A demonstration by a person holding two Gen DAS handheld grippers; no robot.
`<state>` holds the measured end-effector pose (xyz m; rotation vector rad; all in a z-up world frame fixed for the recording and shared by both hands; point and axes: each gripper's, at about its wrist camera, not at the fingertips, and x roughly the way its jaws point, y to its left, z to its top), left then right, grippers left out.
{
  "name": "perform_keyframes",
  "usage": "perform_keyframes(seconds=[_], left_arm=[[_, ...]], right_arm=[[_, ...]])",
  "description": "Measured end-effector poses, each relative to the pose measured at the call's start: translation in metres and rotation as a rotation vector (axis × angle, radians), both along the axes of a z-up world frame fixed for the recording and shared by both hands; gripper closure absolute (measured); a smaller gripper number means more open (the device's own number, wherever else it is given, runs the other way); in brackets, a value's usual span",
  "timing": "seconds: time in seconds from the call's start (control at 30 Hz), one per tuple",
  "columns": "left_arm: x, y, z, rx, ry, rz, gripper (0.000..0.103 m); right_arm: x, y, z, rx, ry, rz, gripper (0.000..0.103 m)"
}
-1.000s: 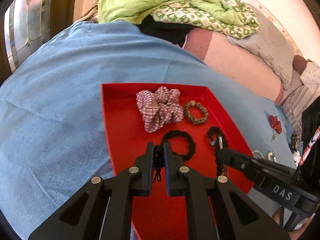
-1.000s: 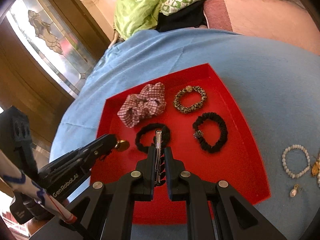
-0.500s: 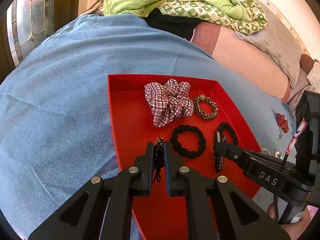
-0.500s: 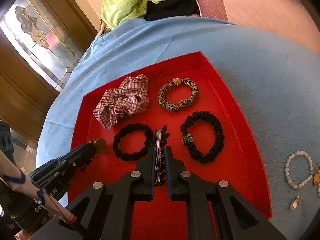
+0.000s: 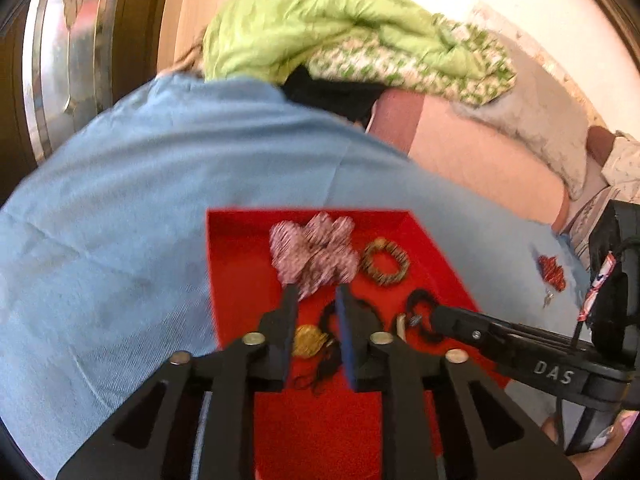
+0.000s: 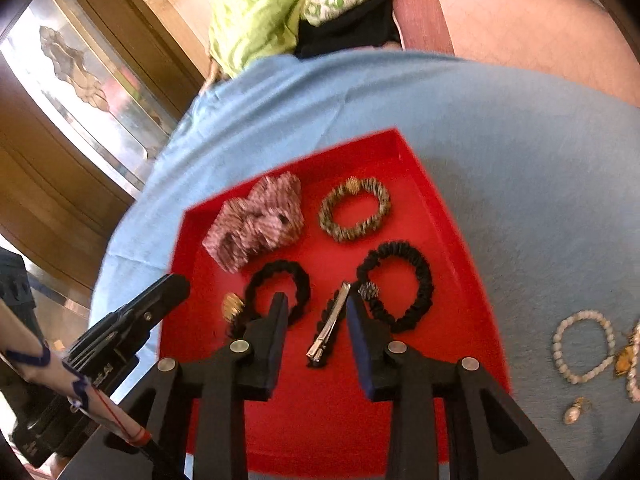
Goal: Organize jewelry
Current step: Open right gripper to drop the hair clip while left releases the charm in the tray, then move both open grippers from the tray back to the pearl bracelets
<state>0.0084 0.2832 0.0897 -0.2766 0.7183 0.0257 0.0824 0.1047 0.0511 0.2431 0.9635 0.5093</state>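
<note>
Near the red tray's (image 6: 472,280) front edge, we spread both grippers (image 6: 316,306) (image 5: 316,300), releasing hair clip (image 6: 330,326) and gold pendant (image 5: 308,340) beside the scrunchies.

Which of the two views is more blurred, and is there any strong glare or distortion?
Left wrist view: heavy motion blur; the plaid scrunchie and red tray edges smear. Right wrist view: sharper; the metal hair clip shows a bright glint, though the tray's far edge is slightly soft. Both: fisheye bending with dark corners, and warm daylight washes out the pale wall in the left wrist view.
</note>
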Motion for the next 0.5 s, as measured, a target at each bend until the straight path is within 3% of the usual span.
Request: perform_keyframes(seconds=[0.03,0.07,0.27,0.37,0.5], left_arm=[[-0.001,-0.005,0.004,0.008,-0.019,-0.006,0.066],[-0.001,-0.011,0.006,0.014,-0.031,-0.019,0.065],[0.003,-0.045,0.011,0.032,-0.049,-0.093,0.064],[0.008,-0.060,0.005,-0.003,-0.006,-0.137,0.064],[0.011,-0.082,-0.001,0.005,0.017,-0.170,0.064]], right_arm=[[-0.003,-0.004,0.005,0.008,-0.014,0.002,0.070],[-0.006,-0.010,0.010,0.019,-0.030,0.009,0.070],[-0.025,-0.042,0.022,0.027,-0.076,0.035,0.070],[-0.031,-0.068,0.021,0.038,-0.074,0.028,0.070],[-0.037,-0.105,0.015,0.049,-0.066,-0.008,0.070]])
